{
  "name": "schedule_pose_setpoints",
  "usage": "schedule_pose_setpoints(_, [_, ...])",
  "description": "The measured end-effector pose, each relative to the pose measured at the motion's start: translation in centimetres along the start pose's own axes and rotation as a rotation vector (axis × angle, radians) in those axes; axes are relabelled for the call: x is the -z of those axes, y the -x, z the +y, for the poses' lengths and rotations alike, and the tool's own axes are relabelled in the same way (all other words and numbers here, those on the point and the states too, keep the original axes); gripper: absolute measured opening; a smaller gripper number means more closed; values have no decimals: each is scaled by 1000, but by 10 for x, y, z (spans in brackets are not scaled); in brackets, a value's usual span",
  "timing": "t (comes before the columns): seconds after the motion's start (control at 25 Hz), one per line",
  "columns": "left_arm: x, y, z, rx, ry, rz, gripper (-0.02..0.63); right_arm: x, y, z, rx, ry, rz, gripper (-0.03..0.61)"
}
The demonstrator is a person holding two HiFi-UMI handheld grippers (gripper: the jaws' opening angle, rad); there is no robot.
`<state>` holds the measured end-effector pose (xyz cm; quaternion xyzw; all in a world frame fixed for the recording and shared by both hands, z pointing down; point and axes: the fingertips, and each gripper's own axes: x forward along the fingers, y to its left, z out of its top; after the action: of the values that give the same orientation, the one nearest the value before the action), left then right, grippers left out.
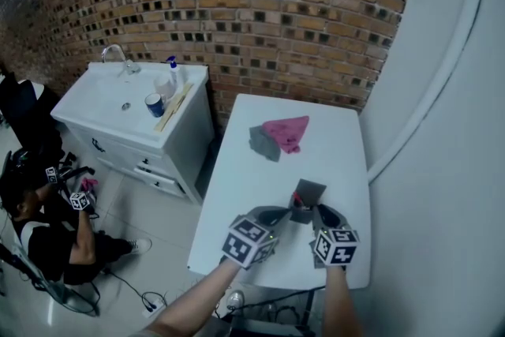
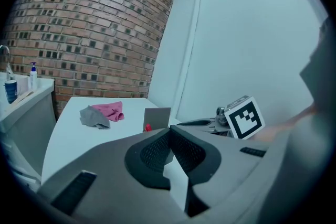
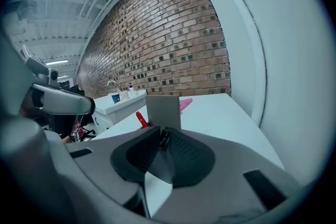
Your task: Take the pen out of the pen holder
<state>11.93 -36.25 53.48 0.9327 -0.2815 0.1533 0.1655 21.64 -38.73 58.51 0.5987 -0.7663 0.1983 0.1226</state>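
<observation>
A grey square pen holder (image 1: 309, 192) stands near the front of the white table (image 1: 260, 185), and a red pen (image 1: 297, 202) leans out of its left side. Both grippers sit low, just in front of it. My left gripper (image 1: 286, 213) is shut with nothing in it; in its own view its tips (image 2: 169, 131) meet below the holder (image 2: 156, 117) and the red pen (image 2: 148, 127). My right gripper (image 1: 317, 209) points at the holder (image 3: 163, 111), with the pen (image 3: 140, 119) to its left. Its jaws (image 3: 164, 137) are almost together, leaving a thin dark slit, and I see nothing held.
A pink cloth (image 1: 286, 132) and a grey cloth (image 1: 264, 144) lie farther back on the table. A white sink cabinet (image 1: 118, 122) with a blue cup (image 1: 154, 104) stands to the left. A person (image 1: 47, 241) sits on the floor. A white wall (image 1: 450, 130) runs close on the right.
</observation>
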Motion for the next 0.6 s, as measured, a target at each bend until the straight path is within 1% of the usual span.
schedule_pose_setpoints(0.36, [-2,5,-3,3,-4,-16,8,-18,13,5,-14,17,-40,57])
schedule_pose_setpoints(0.6, [-13,15,-7,6,-15,-44,8,-36,33,15,-28,36,-76,57])
